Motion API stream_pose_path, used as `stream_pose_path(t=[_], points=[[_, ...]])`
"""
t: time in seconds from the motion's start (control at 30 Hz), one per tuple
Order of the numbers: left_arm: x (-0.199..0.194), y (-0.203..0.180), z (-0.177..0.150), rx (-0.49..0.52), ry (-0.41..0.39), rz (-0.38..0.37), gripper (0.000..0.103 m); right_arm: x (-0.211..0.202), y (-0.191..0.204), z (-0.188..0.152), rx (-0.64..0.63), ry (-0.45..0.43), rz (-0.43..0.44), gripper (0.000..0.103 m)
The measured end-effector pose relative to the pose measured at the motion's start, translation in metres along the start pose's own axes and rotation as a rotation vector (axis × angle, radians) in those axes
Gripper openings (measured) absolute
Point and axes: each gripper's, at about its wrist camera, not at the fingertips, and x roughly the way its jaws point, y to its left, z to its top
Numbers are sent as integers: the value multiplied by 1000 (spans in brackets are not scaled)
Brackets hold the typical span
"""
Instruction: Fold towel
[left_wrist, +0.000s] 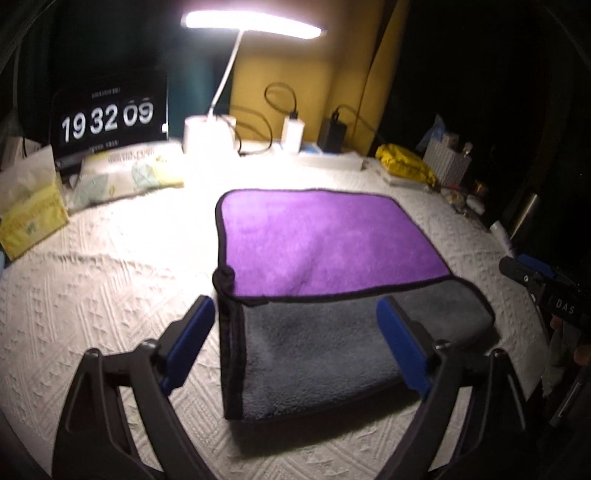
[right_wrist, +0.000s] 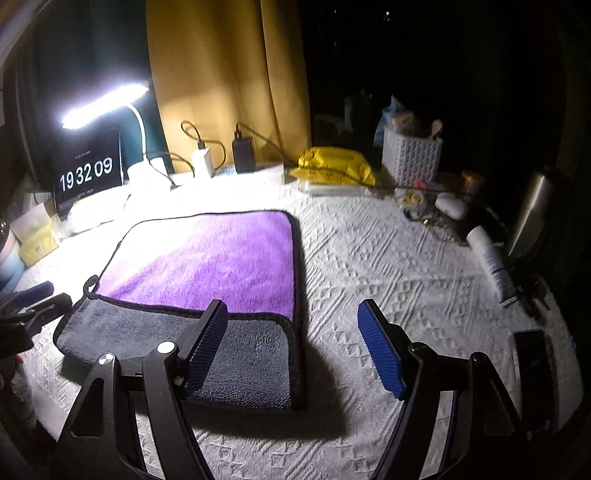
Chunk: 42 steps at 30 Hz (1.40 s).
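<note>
A towel, purple (left_wrist: 325, 240) on one side and grey (left_wrist: 314, 354) on the other with black edging, lies flat on the white textured cloth (left_wrist: 110, 288). Its near edge is folded over, so a grey band covers the near part. My left gripper (left_wrist: 295, 336) is open and empty, hovering above the grey band's left end. My right gripper (right_wrist: 291, 339) is open and empty, above the towel's (right_wrist: 221, 266) near right corner. The right gripper (left_wrist: 535, 280) also shows at the right edge of the left wrist view, and the left gripper (right_wrist: 29, 302) at the left edge of the right wrist view.
A lit desk lamp (left_wrist: 255, 22), a clock display (left_wrist: 107, 118), tissue packs (left_wrist: 129, 173), chargers (left_wrist: 293, 133), a yellow bag (right_wrist: 332, 166), a white basket (right_wrist: 412, 155), a tube (right_wrist: 491, 262), a metal bottle (right_wrist: 532, 214) and a dark remote (right_wrist: 535, 369) ring the table edges.
</note>
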Motion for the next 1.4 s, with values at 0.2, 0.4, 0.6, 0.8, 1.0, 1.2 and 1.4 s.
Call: stream_pose_path(t=[0.2, 0.4, 0.6, 0.8, 1.0, 1.2, 1.4], points=[[20, 7, -5, -7, 57, 27, 72, 22, -3, -6, 7, 51, 30, 71], [30, 13, -7, -15, 89, 50, 66, 37, -5, -10, 14, 95, 60, 63], [36, 18, -10, -37, 119, 55, 55, 51, -5, -17, 22, 141, 89, 48], [36, 21, -11, -49, 130, 54, 46, 54, 1, -20, 7, 155, 103, 42], [31, 16, -12, -28, 120, 68, 38, 57, 2, -22, -2, 162, 101, 26], [31, 13, -13, -19, 119, 78, 18, 57, 1, -23, -16, 159, 84, 9], [32, 17, -15, -22, 122, 87, 8, 49, 4, -22, -41, 127, 78, 5]])
